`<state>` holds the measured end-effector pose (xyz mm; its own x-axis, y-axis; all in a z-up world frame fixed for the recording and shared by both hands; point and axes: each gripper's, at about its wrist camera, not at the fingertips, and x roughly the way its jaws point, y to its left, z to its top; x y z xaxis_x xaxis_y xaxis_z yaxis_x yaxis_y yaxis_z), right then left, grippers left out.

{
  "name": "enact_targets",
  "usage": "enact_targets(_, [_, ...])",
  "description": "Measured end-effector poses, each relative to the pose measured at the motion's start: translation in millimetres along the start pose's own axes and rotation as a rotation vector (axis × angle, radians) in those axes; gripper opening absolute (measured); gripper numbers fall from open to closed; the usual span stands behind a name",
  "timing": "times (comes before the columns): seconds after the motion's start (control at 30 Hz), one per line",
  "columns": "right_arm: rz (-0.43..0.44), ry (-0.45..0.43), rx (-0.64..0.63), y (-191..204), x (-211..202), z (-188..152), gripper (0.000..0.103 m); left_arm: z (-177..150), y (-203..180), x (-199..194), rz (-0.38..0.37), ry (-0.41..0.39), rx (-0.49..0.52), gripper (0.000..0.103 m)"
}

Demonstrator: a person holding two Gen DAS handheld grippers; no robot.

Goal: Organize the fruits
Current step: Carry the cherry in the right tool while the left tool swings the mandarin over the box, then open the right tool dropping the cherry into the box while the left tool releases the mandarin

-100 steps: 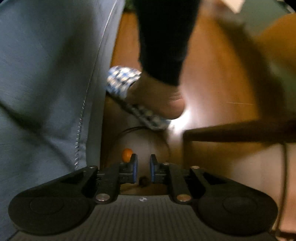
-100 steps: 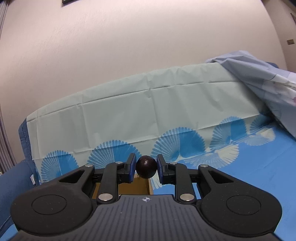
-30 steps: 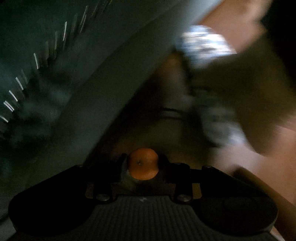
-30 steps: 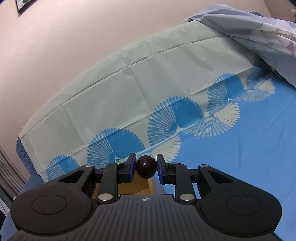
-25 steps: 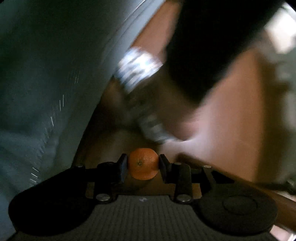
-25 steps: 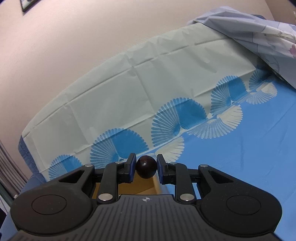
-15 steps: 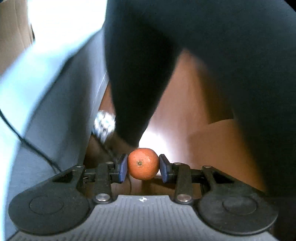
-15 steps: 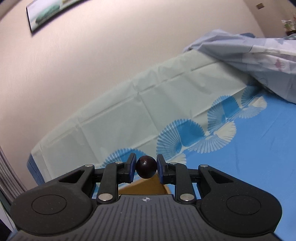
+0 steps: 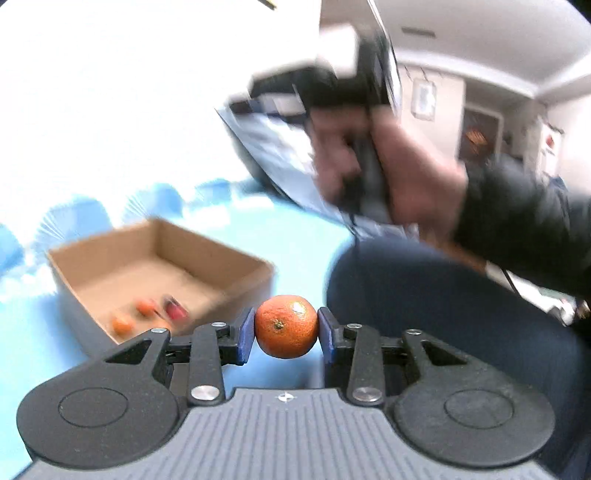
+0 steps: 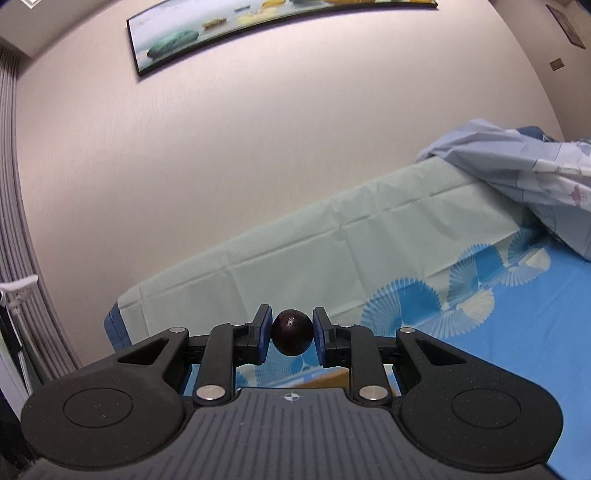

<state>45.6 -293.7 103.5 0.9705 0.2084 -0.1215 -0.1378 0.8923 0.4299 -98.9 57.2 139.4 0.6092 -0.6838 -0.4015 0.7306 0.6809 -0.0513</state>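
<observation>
Now left fingers clamp a mandarin, right fingers a dark plum.

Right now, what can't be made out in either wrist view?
- Left wrist view: small fruits in the cardboard box are motion-blurred; kinds unclear.
- Left wrist view: right gripper above the hand is smeared; its jaws can't be seen.
- Right wrist view: box mostly hidden behind the gripper body.

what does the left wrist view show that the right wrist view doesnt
Only the left wrist view: a mandarin held in the left gripper, an open cardboard box with small fruits inside, and the person's right hand.

Only the right wrist view: a dark plum held in the right gripper, a framed picture, and a curtain.

Both: the blue fan-patterned sheet.
</observation>
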Motion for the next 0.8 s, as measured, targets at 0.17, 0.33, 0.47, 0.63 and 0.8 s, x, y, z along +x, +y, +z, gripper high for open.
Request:
enact_targets(0.17, [-0.026,0.056,-0.024,-2.9,20.6,-28.3,0.025,7.9,21.9,12.6,0.106,-0.103,-0.082,0.04])
enact_targets(0.33, [-0.062,0.159,-0.056,-13.2,51.6,-67.0,0.025,11.5,52.0,84.6,0.297,-0.102,-0.159,0.04])
enact_targets(0.47, [-0.064,0.237,-0.054,-13.8,76.3,-79.8,0.025,5.0,83.3,130.0,0.392,-0.116,-0.223,0.04])
enact_targets(0.63, [-0.12,0.351,-0.104,-13.2,101.9,-101.7,0.025,-34.6,111.2,193.1,0.463,-0.025,-0.285,0.04])
enact_targets(0.8, [-0.147,0.388,-0.147,-12.2,121.5,-112.3,0.025,-54.3,119.7,233.6,0.445,-0.013,-0.249,0.04])
